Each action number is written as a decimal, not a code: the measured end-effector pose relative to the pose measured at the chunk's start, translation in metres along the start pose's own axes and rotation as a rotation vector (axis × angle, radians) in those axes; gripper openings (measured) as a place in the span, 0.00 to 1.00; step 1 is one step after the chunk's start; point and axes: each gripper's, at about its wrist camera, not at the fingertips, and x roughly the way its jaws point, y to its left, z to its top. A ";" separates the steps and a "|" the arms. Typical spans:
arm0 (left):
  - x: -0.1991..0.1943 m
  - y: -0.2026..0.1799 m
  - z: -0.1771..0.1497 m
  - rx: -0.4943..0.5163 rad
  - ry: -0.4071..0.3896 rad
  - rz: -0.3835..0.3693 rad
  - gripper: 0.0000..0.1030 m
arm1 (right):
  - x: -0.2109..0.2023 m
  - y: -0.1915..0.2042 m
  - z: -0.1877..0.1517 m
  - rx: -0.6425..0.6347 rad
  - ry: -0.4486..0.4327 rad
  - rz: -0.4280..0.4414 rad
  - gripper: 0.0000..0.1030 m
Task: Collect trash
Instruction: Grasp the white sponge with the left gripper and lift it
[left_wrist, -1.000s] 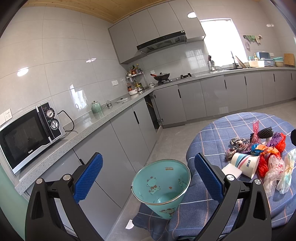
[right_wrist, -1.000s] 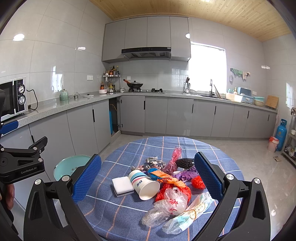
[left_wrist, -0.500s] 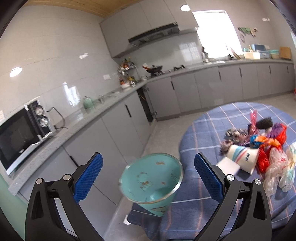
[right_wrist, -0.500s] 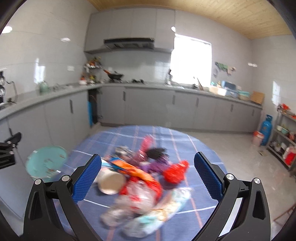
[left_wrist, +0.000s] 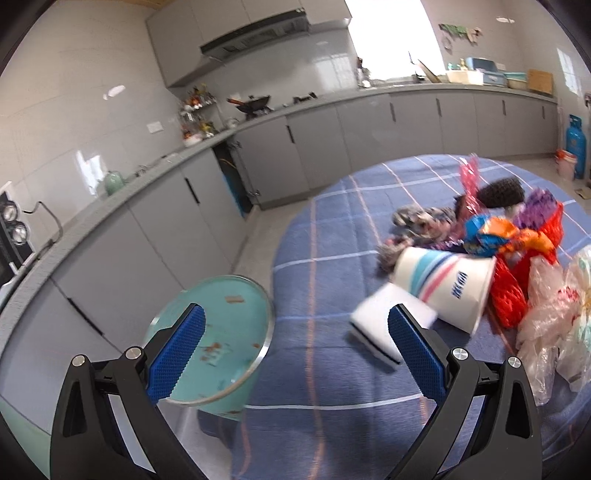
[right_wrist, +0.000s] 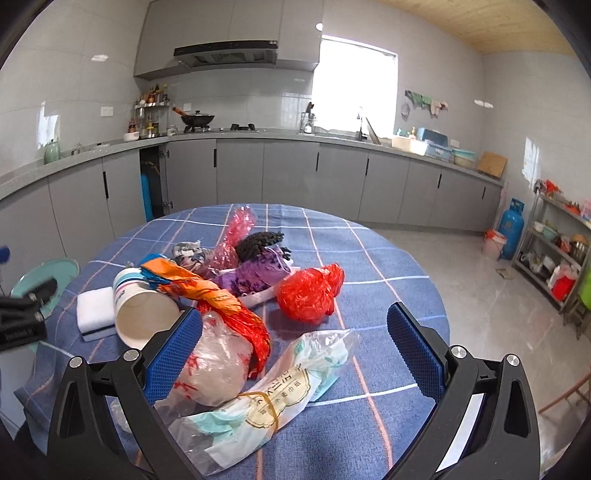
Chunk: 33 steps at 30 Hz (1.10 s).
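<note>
Round table under blue plaid cloth (right_wrist: 369, 258), tipped paper cup (right_wrist: 142, 310) near its left edge, white sponge (right_wrist: 94, 312) touching cup's left side, red bag (right_wrist: 310, 291) right of cup, clear printed wrapper (right_wrist: 273, 391) in front, teal bin (left_wrist: 218, 332) on floor beside cloth edge.

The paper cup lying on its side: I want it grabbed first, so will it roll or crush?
The paper cup lies tipped, so it would probably roll in a curve if nudged. Its thin open rim looks likely to crush under a firm squeeze.
</note>
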 end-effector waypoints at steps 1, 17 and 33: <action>0.003 -0.004 -0.001 0.005 0.003 -0.012 0.95 | 0.002 -0.001 -0.001 0.007 0.002 0.000 0.95; 0.038 -0.037 -0.013 0.055 0.072 -0.116 0.94 | 0.024 0.006 -0.013 -0.001 0.065 -0.004 0.95; 0.032 -0.039 -0.021 0.065 0.104 -0.258 0.41 | 0.022 0.007 -0.015 0.001 0.073 0.006 0.95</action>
